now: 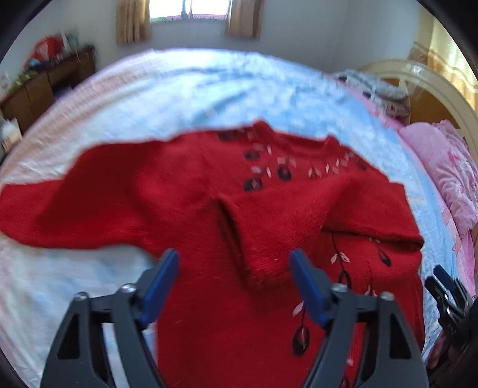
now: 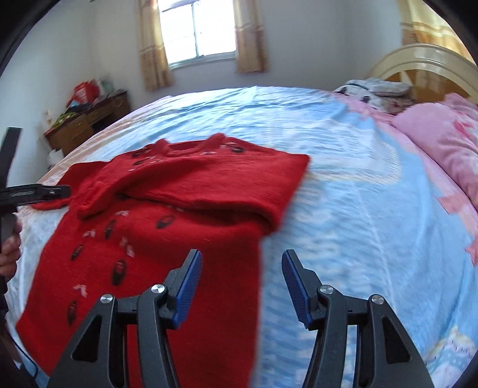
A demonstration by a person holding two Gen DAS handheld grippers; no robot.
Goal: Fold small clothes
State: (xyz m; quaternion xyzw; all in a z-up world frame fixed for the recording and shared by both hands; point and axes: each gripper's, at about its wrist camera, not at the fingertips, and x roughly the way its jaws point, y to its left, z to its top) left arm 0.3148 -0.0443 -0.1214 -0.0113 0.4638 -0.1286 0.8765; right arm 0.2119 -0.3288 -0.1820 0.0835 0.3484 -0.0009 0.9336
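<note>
Sweater (image 1: 185, 191), red knit with dark bud and pale leaf motifs, fills my left wrist view, spread on the blue patterned bedsheet (image 1: 185, 89). One sleeve runs out flat to the left; the other is folded across the chest, its cuff ending between my fingers. Left gripper (image 1: 234, 286) hovers above the sweater body, blue pads wide apart, holding nothing. I see the other gripper's black frame at the lower right edge. Pink quilt (image 1: 442, 167) lies bunched at the right, cream headboard (image 1: 418, 71) behind it, wooden desk (image 1: 44, 86) far left under a curtained window (image 1: 188, 9). Frame is motion-blurred.

Right wrist view: right gripper (image 2: 242, 286) also spread wide and empty, its left pad over the sweater's (image 2: 149, 244) side edge, its right pad over bare sheet (image 2: 358, 179). Sweater lies left of centre, neckline toward the window (image 2: 197, 29), folded sleeve crossing the upper part. Left gripper (image 2: 35, 194) shows side-on at the left edge near the far sleeve; I cannot tell its opening from here. Hand (image 2: 10, 250) visible below it.
</note>
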